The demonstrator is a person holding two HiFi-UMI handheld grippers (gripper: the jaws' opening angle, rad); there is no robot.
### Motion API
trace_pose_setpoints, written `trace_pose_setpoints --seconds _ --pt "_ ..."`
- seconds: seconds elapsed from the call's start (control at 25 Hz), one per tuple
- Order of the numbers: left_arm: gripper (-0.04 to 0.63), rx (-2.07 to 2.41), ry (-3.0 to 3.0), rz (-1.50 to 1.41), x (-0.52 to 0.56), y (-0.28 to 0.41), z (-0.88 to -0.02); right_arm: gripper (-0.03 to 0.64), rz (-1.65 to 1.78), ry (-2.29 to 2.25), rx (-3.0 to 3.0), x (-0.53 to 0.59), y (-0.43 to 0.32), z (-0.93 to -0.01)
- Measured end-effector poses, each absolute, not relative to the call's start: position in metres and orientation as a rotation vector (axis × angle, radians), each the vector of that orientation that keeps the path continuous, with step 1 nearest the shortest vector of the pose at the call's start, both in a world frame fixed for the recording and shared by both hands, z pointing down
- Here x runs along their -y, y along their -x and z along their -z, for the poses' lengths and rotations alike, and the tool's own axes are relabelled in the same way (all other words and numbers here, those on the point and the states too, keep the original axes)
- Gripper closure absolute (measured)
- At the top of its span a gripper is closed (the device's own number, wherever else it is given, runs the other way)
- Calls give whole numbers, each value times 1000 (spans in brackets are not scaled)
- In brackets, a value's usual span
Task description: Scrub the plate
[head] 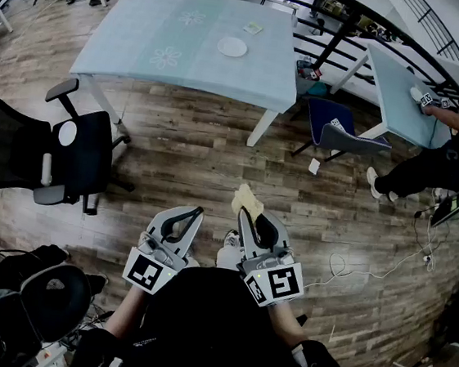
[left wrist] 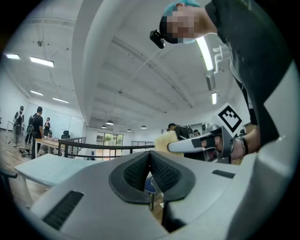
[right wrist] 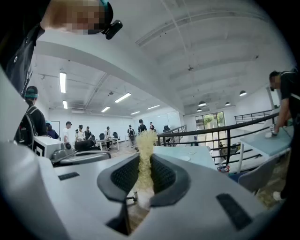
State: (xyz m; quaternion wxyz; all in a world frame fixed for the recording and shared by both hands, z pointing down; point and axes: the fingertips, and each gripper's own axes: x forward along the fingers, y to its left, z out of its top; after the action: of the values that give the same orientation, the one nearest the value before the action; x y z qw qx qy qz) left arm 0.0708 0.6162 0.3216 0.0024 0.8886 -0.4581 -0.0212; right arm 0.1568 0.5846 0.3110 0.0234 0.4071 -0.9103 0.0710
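scrubbing has not begun; judging from the layout, this is the approach step. the plate lies on the table, toward the table's far right part, with a small card-like item beyond it that is too small to tell. both grippers hang well short of the table, over bare wood floor on the table's near side, close to the person's body.

the right gripper is clamped on a yellow sponge. in the right gripper view the sponge stands squeezed between the two pads, its frayed top sticking out past the tips and pointing toward the table.

the left gripper has its jaws together with nothing between them. in the left gripper view the pads meet along a closed seam, and only floor and a chair leg show below them.

the next move likely calls for crossing the floor to the table's near edge. the sponge then needs bringing down flat onto the plate. the left gripper would probably have to open to steady the rim, since a light plate on a smooth cloth may slide under rubbing.
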Motion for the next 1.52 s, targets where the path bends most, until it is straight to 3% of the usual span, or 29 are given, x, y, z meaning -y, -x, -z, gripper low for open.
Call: trace_pose_setpoints --seconds 0.32,1.0,1.52 --pt "583 1480 -2687 123 -599 -94 -329 554 -244 -1185 2836 -567 -180 -319" --pt "583 1218 -2902 36 -539 -282 -333 555 -311 -1458 2768 -528 -346 -329" --pt "583 1358 -2786 50 -503 -241 -341 554 -467 -1407 2829 -489 -333 -338"
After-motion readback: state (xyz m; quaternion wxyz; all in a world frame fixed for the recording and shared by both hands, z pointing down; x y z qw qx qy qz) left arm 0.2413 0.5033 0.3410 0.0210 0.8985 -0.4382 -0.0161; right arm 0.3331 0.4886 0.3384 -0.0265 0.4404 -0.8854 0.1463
